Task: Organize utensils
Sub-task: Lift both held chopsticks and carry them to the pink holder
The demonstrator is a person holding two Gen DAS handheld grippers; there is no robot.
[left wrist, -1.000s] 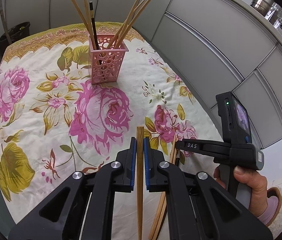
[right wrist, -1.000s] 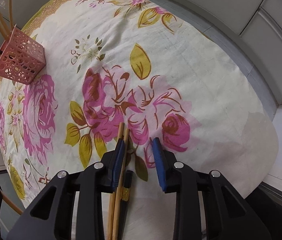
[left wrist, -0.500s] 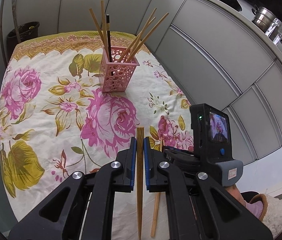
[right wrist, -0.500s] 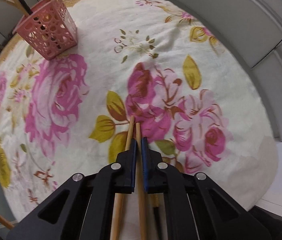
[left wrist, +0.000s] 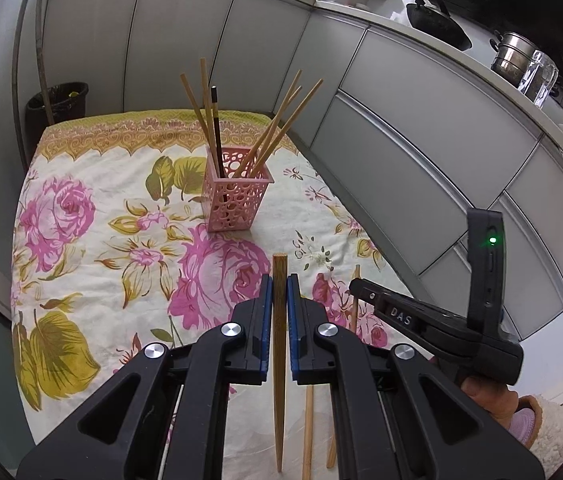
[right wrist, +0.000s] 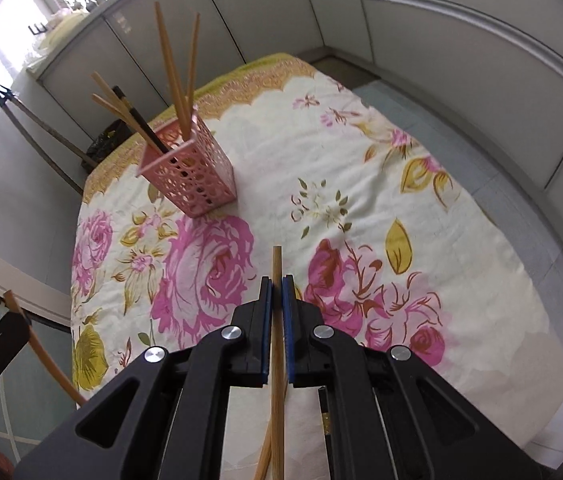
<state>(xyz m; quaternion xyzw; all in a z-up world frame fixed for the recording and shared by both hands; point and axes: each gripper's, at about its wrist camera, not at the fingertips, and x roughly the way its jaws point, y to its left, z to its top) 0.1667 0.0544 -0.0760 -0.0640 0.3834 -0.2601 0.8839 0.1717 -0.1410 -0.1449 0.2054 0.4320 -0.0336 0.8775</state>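
A floral cloth (left wrist: 93, 240) covers the table and fills the middle of both wrist views, with grey cabinets (left wrist: 421, 120) curving across the top and right of the left view. A pink holder (left wrist: 237, 196) stands upright on the cloth just above centre in the left view and at upper left of centre in the right view (right wrist: 191, 174); several wooden chopsticks and one dark one lean out of it.

At lower centre of the left view, the left gripper (left wrist: 280, 292) has its jaws closed tight on a flat brown chopstick (left wrist: 279, 360), blunt end up, tip pointing to the bottom edge. Two more loose sticks (left wrist: 308, 432) lie on the cloth beneath it, at lower centre right.

At lower centre of the right view, the right gripper (right wrist: 277, 294) is clamped on a pale round chopstick (right wrist: 277, 380) that rises just above the pads. A second pale stick shows below the jaws beside it; whether it is also held cannot be told. The right gripper appears again at the right of the left view, a hand (left wrist: 485, 396) on its grip.
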